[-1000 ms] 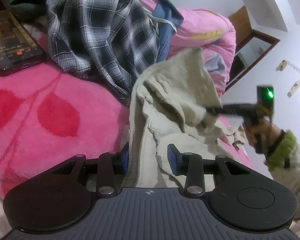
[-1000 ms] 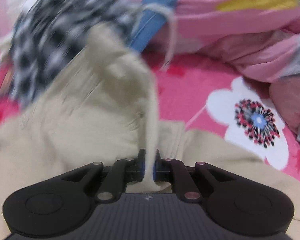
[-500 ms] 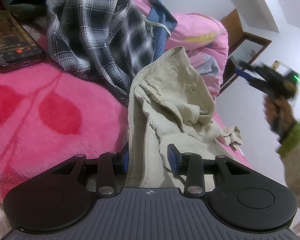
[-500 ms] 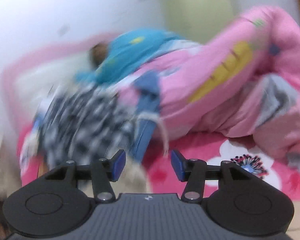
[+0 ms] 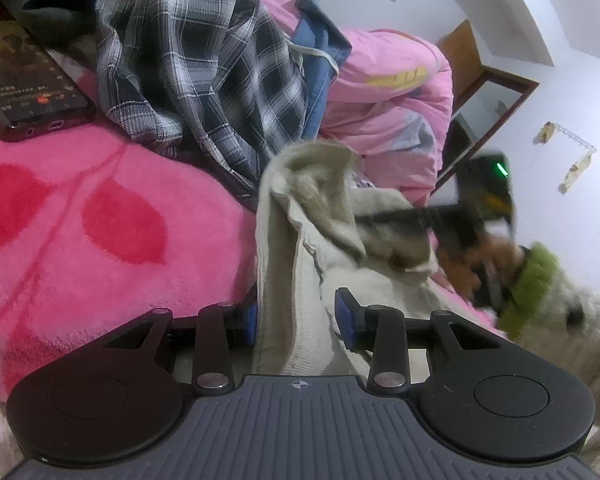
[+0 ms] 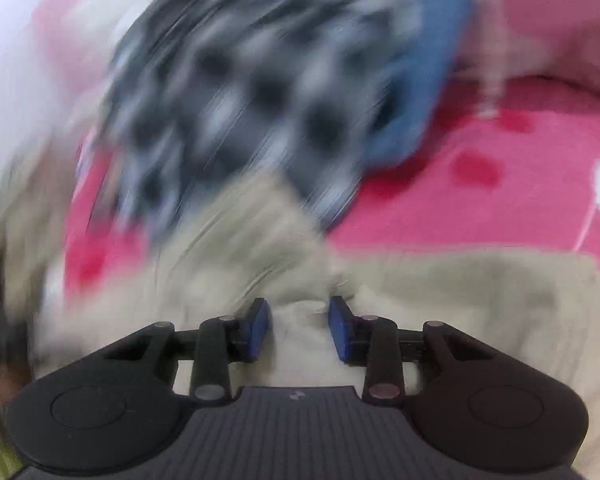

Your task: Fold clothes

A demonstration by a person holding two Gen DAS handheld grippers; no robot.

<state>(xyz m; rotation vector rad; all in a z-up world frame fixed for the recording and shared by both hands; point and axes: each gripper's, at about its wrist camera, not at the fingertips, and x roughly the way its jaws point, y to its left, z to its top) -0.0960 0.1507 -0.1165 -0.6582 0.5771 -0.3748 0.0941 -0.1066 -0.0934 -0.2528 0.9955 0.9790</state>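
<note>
A beige pair of trousers (image 5: 300, 240) lies crumpled on the pink bed. In the left wrist view its edge runs between the pads of my left gripper (image 5: 296, 316), whose jaws stand apart with the cloth loose between them. My right gripper shows there as a blurred black shape (image 5: 384, 220) over a fold of the trousers. In the blurred right wrist view my right gripper (image 6: 299, 328) is open, low over a bunched ridge of the beige trousers (image 6: 440, 292), with cloth between the pads.
A plaid shirt (image 5: 196, 60) and a blue garment (image 5: 320, 64) are heaped behind the trousers; both show blurred in the right wrist view. A phone (image 5: 24, 84) lies on the pink blanket (image 5: 80, 240) at left. A pink quilt (image 5: 392, 100) is piled beyond.
My right gripper let go of the trousers, swung up and away, and has come back down over them with jaws open. The raised fold has slumped. My left gripper has stayed put.
</note>
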